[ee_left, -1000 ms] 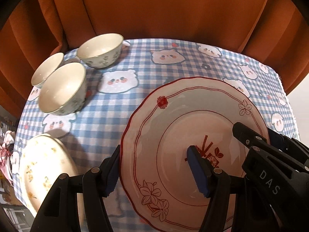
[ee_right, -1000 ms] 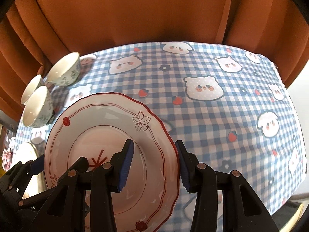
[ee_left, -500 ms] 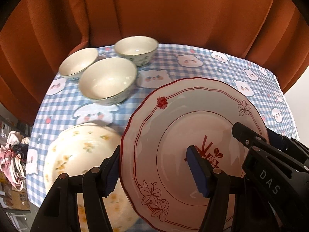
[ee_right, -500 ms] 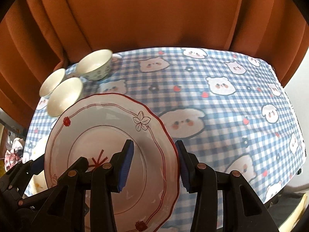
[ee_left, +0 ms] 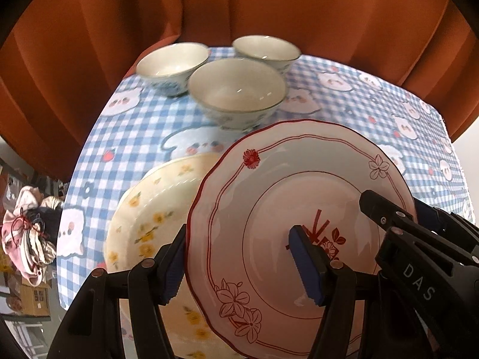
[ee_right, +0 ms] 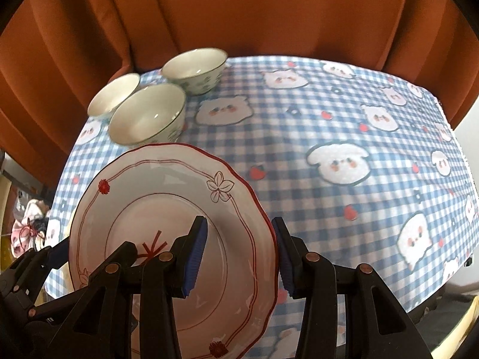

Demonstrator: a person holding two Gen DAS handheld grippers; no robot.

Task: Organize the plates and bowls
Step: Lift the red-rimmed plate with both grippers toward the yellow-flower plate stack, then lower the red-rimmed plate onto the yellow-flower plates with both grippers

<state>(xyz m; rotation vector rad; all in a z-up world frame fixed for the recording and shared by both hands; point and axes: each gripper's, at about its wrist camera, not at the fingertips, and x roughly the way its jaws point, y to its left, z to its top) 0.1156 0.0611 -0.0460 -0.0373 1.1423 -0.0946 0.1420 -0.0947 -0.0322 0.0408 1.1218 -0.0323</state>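
A white plate with a red rim and red flowers (ee_left: pixel 287 197) (ee_right: pixel 161 209) is held in the air between both grippers. My left gripper (ee_left: pixel 239 263) is shut on its left edge. My right gripper (ee_right: pixel 239 254) is shut on its right edge; it also shows in the left wrist view (ee_left: pixel 419 239). Below and left lies a cream plate with yellow flowers (ee_left: pixel 155 209) on the table. Three white bowls (ee_left: pixel 236 89) (ee_left: pixel 172 62) (ee_left: pixel 266 48) stand close together at the far left of the table; the right wrist view shows them too (ee_right: pixel 146 113).
The table has a blue checked cloth with bear prints (ee_right: pixel 344 137). An orange curtain (ee_right: pixel 269 9) hangs behind it. A pile of cloth and boxes (ee_left: pixel 27 239) lies on the floor beyond the left table edge.
Both grippers have carried the red-rimmed plate to the left. The bowls and the yellow-flowered plate have come closer to the middle of the views; the held plate now hangs partly over the cream plate.
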